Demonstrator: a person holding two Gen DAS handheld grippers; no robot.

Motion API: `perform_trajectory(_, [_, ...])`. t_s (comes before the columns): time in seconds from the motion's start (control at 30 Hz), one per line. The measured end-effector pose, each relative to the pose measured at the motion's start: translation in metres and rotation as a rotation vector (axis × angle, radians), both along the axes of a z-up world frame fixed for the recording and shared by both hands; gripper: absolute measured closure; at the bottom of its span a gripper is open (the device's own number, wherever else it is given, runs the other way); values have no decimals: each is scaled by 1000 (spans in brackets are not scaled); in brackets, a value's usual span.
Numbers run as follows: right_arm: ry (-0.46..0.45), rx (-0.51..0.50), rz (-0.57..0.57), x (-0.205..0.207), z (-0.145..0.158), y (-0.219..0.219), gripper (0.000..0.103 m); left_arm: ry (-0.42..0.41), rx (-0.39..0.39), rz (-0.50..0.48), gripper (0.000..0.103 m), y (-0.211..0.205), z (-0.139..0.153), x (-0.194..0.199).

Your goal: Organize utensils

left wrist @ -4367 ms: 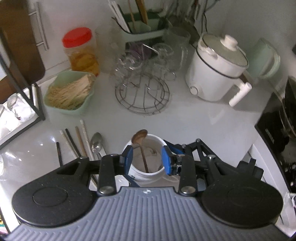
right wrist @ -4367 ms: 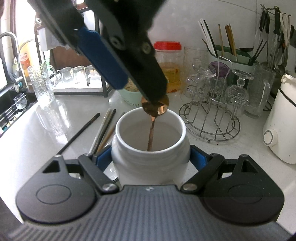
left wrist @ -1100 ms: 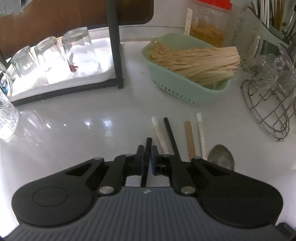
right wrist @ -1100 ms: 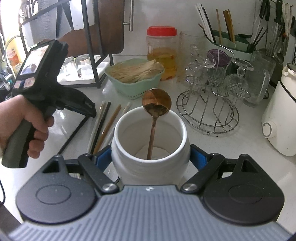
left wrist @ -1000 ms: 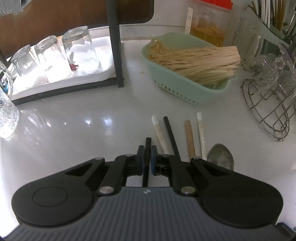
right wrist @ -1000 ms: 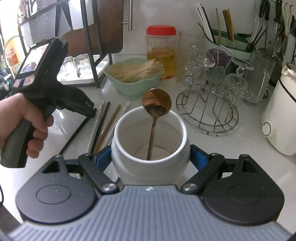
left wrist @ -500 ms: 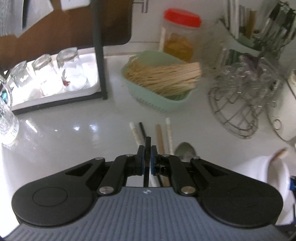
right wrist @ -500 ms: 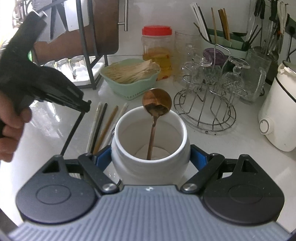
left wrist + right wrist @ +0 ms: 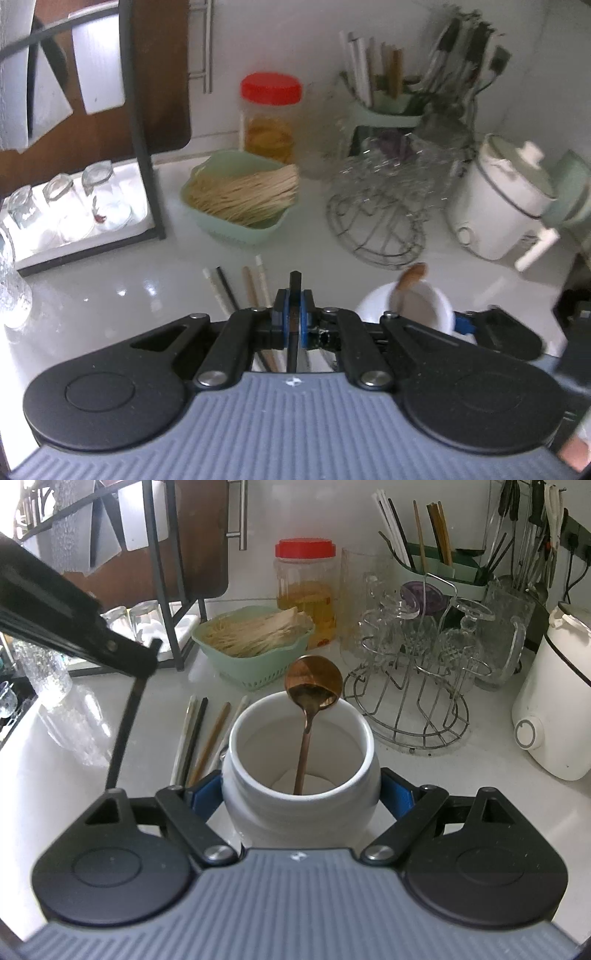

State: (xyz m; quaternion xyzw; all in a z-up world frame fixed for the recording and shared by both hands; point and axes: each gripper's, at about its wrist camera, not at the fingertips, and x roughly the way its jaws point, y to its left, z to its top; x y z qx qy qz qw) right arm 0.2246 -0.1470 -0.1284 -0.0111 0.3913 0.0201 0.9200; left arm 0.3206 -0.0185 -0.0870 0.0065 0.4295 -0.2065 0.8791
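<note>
Left gripper (image 9: 294,312) clamped on black chopstick (image 9: 295,282), raised over counter (image 9: 110,295). Four chopsticks (image 9: 236,284) lying below; white jar (image 9: 424,302) with copper spoon (image 9: 412,276) at right.

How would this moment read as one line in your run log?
left gripper: shut on black chopstick, lifted | right gripper: shut on white jar | copper spoon: in jar | other chopsticks: on counter

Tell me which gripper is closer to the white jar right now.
Right. The right gripper has its fingers on either side of the white jar, gripping it. The left gripper is up and to the jar's left, apart from it, holding a black chopstick.
</note>
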Motion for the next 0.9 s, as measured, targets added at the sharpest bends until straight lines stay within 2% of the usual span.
perform_trajectory(0.17, [-11,3,0,-1,-1,0,13,-20,-46,-30,96,4,19,-14])
perform_trajectory(0.47, [-21,-6,-8,2,-1,2,13,-65,-79,-105,96,1,37,-26])
perform_trajectory(0.9, [-42,-24,8,1,-4,3,13,-101,-107,-151,96,3,62,-29])
